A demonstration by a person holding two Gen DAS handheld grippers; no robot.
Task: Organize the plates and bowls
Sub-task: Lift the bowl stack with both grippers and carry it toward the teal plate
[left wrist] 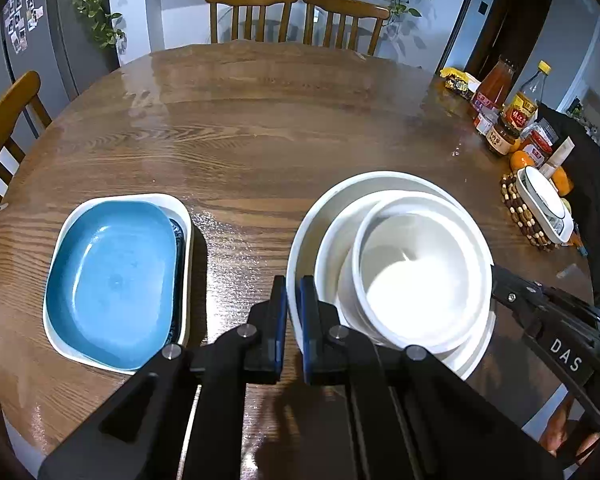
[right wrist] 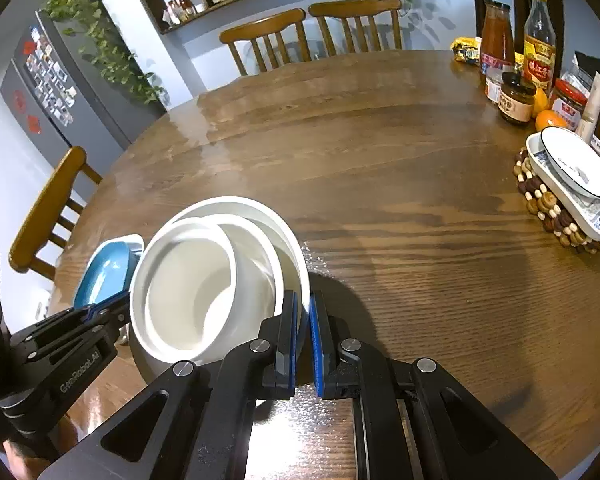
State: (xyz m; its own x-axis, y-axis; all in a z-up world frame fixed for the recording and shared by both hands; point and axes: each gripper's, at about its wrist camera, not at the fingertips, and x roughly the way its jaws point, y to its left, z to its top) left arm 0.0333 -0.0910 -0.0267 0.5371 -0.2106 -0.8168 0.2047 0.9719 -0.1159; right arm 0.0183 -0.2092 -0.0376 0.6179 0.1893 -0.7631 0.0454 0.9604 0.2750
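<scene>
A round wooden table fills the view, with wooden chairs at its far edge, a grey fridge covered in photos to the left, and a shelf of jars on the blue wall.

At the left of the table lies a blue rectangular plate, nested inside a white rectangular dish whose rim shows around it.

To its right stands the stack of white bowls: a wide outer bowl with two smaller ones nested inside it. The left gripper is clenched on the near-left rim of the outer bowl, one blue pad on each side of the wall. The right gripper is clamped on the opposite rim of the same bowl, the wall pinched between its pads; seen from this side, the inner bowls lean to the left.

Further right, at the table's edge, a beaded trivet carries a patterned rectangular dish with a small round bowl in it. Behind them stand bottles, jars and oranges.
</scene>
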